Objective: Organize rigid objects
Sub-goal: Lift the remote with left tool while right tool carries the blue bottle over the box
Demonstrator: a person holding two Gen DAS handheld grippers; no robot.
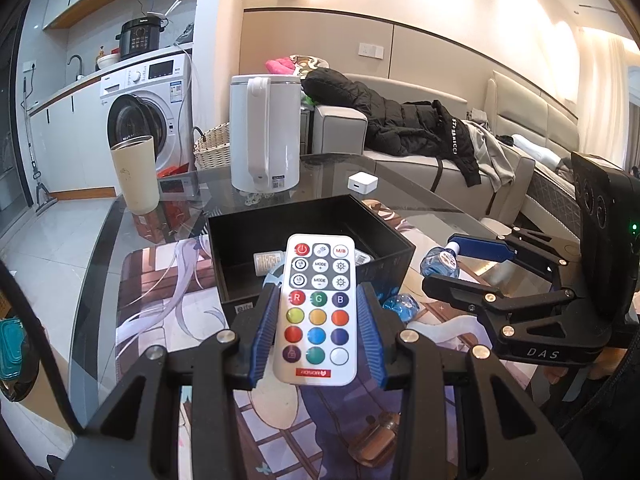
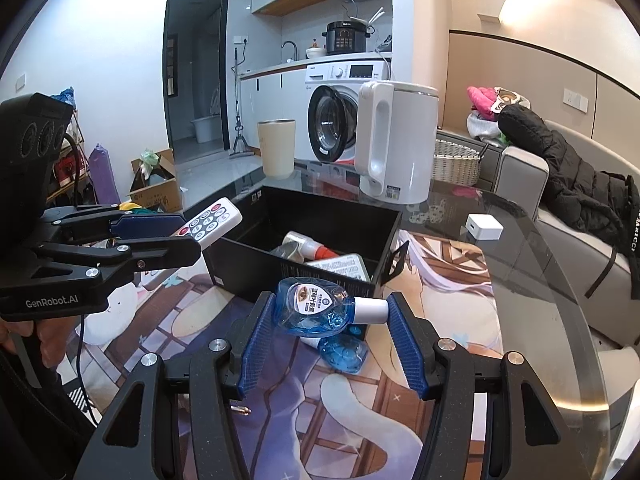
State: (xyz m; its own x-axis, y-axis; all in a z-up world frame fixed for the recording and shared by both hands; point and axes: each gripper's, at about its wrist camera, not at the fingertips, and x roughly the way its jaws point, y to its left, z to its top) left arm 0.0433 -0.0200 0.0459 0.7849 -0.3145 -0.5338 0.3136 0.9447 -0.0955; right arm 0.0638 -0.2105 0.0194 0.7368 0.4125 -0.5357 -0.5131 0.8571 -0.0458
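My left gripper (image 1: 319,300) is shut on a white remote control (image 1: 320,308) with coloured buttons and holds it above the near edge of an open black box (image 1: 394,266). The box (image 2: 248,266) holds a tube and small packets. My right gripper (image 2: 330,312) is shut on a blue eye-drop bottle (image 2: 316,310) with a white cap, held above the mat just in front of the box. A second blue bottle (image 2: 344,354) lies on the mat under it. In the right wrist view the left gripper (image 2: 188,236) holds the remote (image 2: 212,222) at the box's left corner.
A white kettle (image 1: 266,132), a cream tumbler (image 1: 134,174) and a small white cube (image 1: 362,181) stand on the glass table beyond the box. A printed mat (image 2: 280,412) covers the near part. A sofa with a black jacket (image 1: 404,128) is at the right.
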